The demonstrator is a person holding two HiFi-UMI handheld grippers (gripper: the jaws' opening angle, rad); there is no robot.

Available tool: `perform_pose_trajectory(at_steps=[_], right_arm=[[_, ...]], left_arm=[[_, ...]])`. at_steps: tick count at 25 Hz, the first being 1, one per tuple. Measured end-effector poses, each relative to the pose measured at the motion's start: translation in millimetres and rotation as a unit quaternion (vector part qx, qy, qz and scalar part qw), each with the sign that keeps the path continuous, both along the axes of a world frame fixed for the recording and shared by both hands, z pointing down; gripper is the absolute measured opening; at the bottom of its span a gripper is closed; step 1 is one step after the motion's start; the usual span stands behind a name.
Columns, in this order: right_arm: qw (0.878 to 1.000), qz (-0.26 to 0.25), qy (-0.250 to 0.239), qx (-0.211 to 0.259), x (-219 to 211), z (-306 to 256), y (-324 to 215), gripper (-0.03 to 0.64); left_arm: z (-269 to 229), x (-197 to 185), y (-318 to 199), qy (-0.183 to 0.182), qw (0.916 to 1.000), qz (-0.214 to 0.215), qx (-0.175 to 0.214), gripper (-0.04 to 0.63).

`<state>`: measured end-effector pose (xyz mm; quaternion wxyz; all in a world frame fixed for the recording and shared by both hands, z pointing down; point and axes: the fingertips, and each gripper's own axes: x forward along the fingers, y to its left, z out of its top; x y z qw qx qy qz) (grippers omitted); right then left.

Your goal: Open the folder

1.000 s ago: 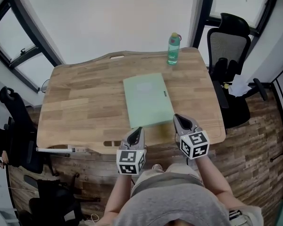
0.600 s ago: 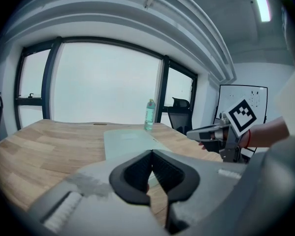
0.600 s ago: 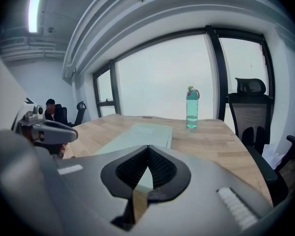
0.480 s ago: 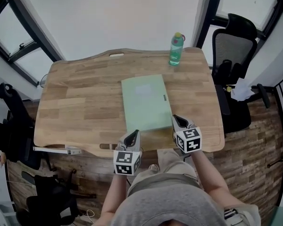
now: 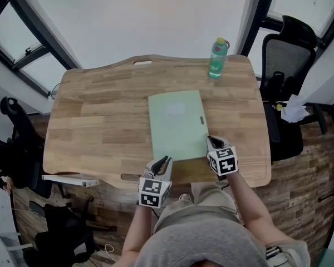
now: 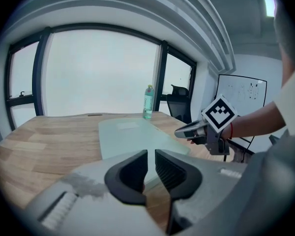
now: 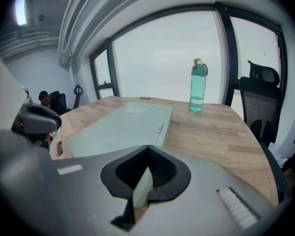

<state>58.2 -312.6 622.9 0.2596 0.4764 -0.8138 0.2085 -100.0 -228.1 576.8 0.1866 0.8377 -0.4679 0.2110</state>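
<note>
We log no progress: folder (image 5: 176, 124) lies closed flat on the table (image 5: 100, 132), left gripper (image 5: 162, 161) at its 7 o'clock corner, jaws a crack apart, opening, empty; right gripper (image 5: 213, 142) at 5 o'clock, jaws together, empty; cover yet to lift

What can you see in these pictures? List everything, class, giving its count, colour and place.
Table: one, light wood, centre of the room.
Folder: one, pale green, lying closed on the table's middle.
Bottle: one, green, upright at the table's far right corner.
Office chairs: at least two, black, right and left of the table.
Whiteboard: one, white, wall right of the table.
Windows: several, dark-framed, behind the table.
Left gripper: one, grey, at the folder's near left corner, jaws opening, gripping nothing.
Right gripper: one, grey, at the folder's near right corner, jaws together.
</note>
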Motion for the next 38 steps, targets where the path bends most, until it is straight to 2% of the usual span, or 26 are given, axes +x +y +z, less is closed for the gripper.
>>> perform_pose_trajectory(at_steps=[6, 15, 20, 25, 33, 38], right_arm=[[1.000, 0.005, 0.013, -0.026, 4.1, 18.0, -5.4, 0.002], [0.999, -0.006, 0.003, -0.038, 3.1, 22.6, -6.4, 0.003], [0.998, -0.006, -0.010, -0.054, 4.0, 23.5, -6.4, 0.003], [0.998, -0.006, -0.015, -0.055, 4.5, 22.9, -5.8, 0.003], [0.998, -0.012, -0.015, -0.057, 4.1, 23.2, -6.3, 0.003], [0.998, -0.010, -0.012, -0.059, 3.9, 23.9, -5.9, 0.003]], left_arm=[[21.6, 1.0, -2.8, -0.035, 0.9984, 0.040, -0.020, 0.120], [47.3, 1.8, -4.5, -0.080, 0.9916, 0.091, -0.044, 0.283], [70.5, -4.4, -3.1, -0.135, 0.9850, 0.093, -0.054, 0.329], [82.4, -12.5, -7.7, -0.185, 0.9777, 0.086, -0.048, 0.353], [84.9, -14.2, -10.1, -0.188, 0.9784, 0.075, -0.045, 0.353], [77.7, -15.7, -9.0, -0.157, 0.9855, 0.051, -0.039, 0.338]])
